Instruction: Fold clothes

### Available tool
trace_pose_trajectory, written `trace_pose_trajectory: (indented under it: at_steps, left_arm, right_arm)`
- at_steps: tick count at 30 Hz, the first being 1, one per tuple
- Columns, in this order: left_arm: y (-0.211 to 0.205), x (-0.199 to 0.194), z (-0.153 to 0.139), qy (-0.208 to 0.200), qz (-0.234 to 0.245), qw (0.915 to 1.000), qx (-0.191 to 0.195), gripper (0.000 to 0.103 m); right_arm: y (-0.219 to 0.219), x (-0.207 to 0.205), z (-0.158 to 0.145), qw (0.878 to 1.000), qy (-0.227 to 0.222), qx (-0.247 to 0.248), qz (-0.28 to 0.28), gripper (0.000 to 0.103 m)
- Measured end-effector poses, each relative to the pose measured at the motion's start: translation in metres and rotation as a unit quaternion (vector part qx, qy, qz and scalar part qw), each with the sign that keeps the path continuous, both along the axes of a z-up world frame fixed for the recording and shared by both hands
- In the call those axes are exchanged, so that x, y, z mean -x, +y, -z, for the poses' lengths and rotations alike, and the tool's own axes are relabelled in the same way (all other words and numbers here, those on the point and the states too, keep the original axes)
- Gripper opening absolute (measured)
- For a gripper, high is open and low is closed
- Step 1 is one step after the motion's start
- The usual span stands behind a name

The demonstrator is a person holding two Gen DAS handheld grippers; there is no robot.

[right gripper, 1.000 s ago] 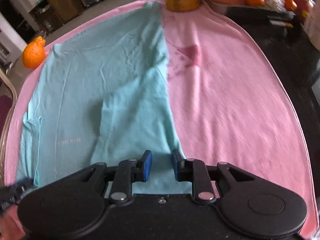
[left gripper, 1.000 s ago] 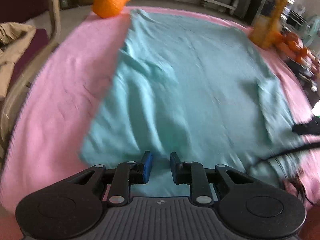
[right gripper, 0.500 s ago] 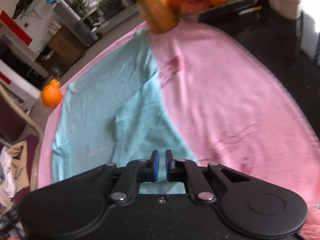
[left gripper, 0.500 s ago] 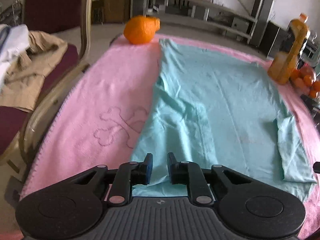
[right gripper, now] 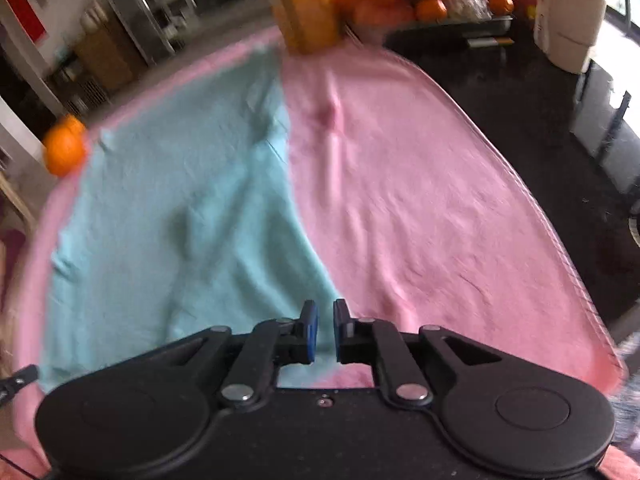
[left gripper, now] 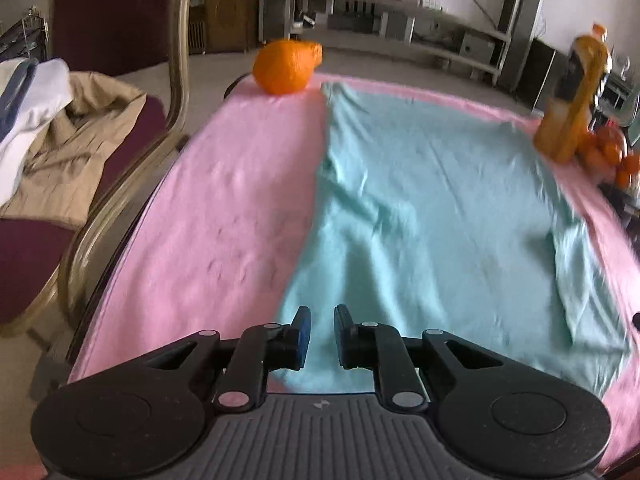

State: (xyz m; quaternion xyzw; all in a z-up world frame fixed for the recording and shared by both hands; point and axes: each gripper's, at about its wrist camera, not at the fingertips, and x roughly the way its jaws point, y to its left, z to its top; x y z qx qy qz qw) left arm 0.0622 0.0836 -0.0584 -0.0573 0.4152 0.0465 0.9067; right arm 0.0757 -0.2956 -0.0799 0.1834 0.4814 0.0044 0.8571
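**Teal garment flat on pink cloth, both tongs at near hem**

Teal garment (left gripper: 420, 208) lies spread on the pink cloth (left gripper: 224, 216) covering the counter, wrinkled, one sleeve folded in at its right side. Left tongs (left gripper: 322, 334) sit at the garment's near-left corner, narrow gap, fabric between the pads; a pinch cannot be confirmed. Right tongs (right gripper: 324, 330) at the near-right corner, opening slightly, hem between them. Orange (left gripper: 286, 66) at far-left corner; juice bottle (left gripper: 576, 96) at far-right edge
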Motion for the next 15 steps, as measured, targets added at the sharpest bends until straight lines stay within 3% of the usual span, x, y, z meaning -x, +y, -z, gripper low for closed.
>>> trace_pose_trajectory:
  at_steps: [4, 7, 11, 15]
  left_arm:
    - [-0.008, -0.041, 0.009, 0.001, 0.017, 0.9992, 0.036, 0.015]
    - [-0.011, -0.054, 0.025, 0.029, 0.011, 0.9976, 0.061, 0.014]
    - [-0.018, -0.045, 0.033, 0.052, 0.034, 0.9959, 0.066, 0.012]
    - [-0.03, -0.012, 0.03, 0.073, 0.081, 0.9904, 0.085, 0.013]
  right_arm:
    - [0.009, -0.019, 0.008, 0.998, -0.005, -0.07, -0.006, 0.01]
    - [0.022, -0.033, 0.015, 0.997, -0.003, -0.07, -0.018, 0.01]
    - [0.03, -0.034, 0.025, 0.998, 0.018, -0.053, -0.03, 0.008]
    - [0.023, -0.022, 0.024, 0.998, 0.038, -0.049, -0.028, 0.007]
